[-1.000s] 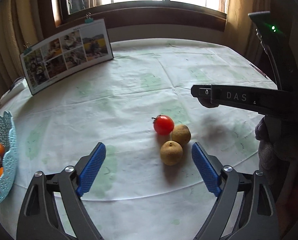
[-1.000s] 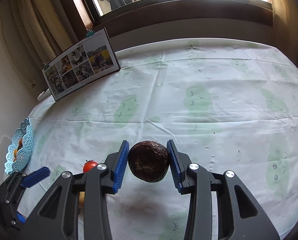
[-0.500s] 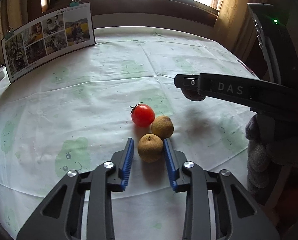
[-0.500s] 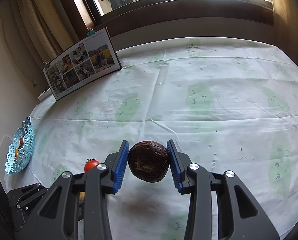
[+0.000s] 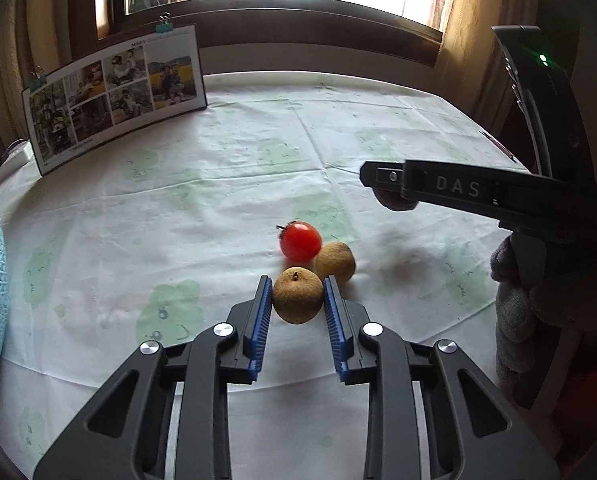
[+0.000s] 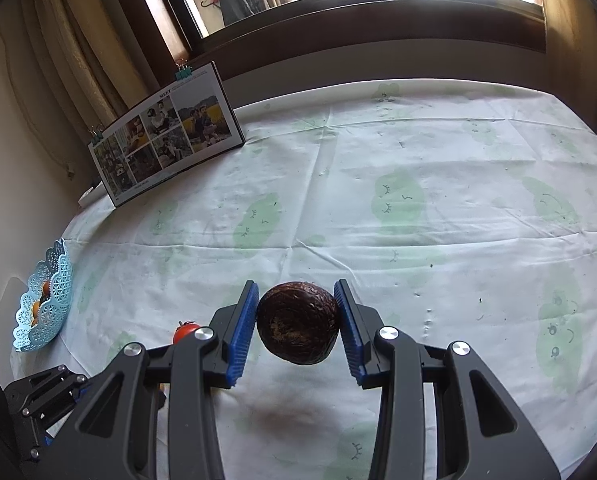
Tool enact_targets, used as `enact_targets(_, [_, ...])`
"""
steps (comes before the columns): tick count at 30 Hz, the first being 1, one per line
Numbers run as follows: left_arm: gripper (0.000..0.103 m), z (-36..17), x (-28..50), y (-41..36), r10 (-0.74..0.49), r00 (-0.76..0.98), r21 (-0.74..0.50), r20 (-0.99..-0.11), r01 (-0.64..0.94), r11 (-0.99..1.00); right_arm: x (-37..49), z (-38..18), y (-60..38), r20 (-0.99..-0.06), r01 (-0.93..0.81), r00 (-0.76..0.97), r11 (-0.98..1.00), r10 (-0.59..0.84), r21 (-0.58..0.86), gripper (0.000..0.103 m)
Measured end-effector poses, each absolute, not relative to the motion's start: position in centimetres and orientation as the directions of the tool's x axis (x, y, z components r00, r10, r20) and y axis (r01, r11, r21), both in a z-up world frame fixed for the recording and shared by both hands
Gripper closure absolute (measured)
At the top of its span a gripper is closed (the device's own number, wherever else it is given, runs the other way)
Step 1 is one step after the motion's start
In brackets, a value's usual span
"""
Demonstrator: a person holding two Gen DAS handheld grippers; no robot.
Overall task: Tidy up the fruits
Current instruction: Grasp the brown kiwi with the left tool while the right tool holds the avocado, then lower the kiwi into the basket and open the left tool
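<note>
Window light falls on a round desk [image 6: 438, 168] under a white cloth printed with pale green shapes; curtains hang at both sides of the window

Left gripper [image 5: 297, 296]: blue fingers [image 5: 261, 300] closed on a tan round fruit [image 5: 297, 294], one pad against each side. Cannot tell whether that fruit is lifted or resting on the cloth. Second tan fruit [image 5: 335, 262] just behind and to the right, touching or nearly touching the held one. Red tomato [image 5: 300, 241] with green stem sits against the second fruit on its left

Right gripper [image 6: 296, 322]: fingers [image 6: 244, 320] clamped on a dark brown rough-skinned fruit [image 6: 297, 323], held clear above the cloth, with a shadow on the cloth below it

Light blue lattice basket [image 6: 46, 300] at the far left edge of the desk, well apart from the fruit cluster, orange fruit showing inside

Photo collage board [image 5: 114, 96] with binder clips on top stands tilted at the back left, near the window wall

Gloved hand [image 5: 530, 312] grips the right tool's handle at the left view's right edge
</note>
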State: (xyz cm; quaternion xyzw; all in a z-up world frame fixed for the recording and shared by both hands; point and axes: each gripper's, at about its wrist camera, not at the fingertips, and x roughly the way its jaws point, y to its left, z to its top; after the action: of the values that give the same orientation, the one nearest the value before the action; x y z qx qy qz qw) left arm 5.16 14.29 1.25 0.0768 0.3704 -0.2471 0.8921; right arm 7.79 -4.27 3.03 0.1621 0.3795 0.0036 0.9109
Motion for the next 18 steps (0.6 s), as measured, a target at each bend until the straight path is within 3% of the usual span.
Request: enact_targets(18, [0.076,5.4,5.2,23.3,-0.147,0.81,0.015,-0.568,0.189,0.982,7.2,3.6,-3.3,-0.672,0.097,0.728,0.95,0.135,0.297,0.063])
